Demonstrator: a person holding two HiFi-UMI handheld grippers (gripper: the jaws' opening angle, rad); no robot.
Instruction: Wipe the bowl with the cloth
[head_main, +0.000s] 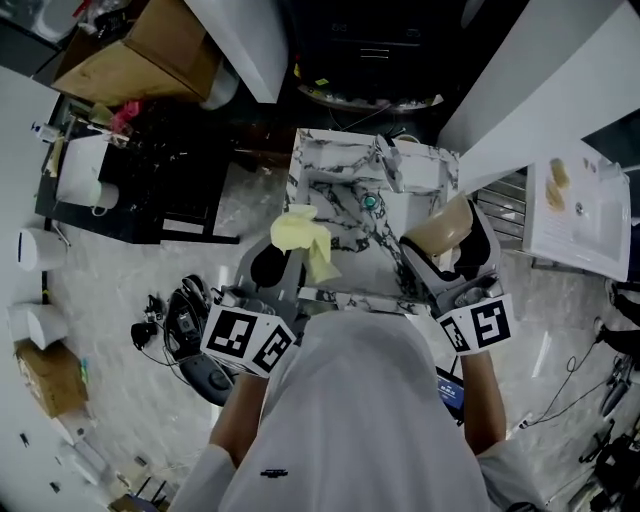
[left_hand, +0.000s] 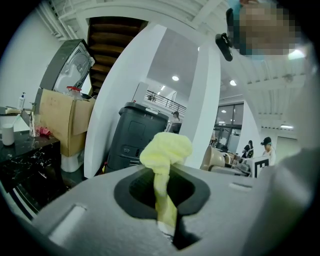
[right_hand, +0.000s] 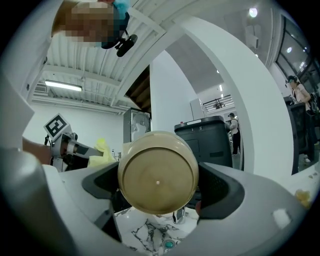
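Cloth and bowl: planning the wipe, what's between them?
Head view: only open air between cloth and bowl, with the marbled sink and its tap beneath.

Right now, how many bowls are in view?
1. A tan bowl is clamped in the right gripper, held over the right edge of the marbled sink. The person's body blocks part of the scene, so another could be hidden.
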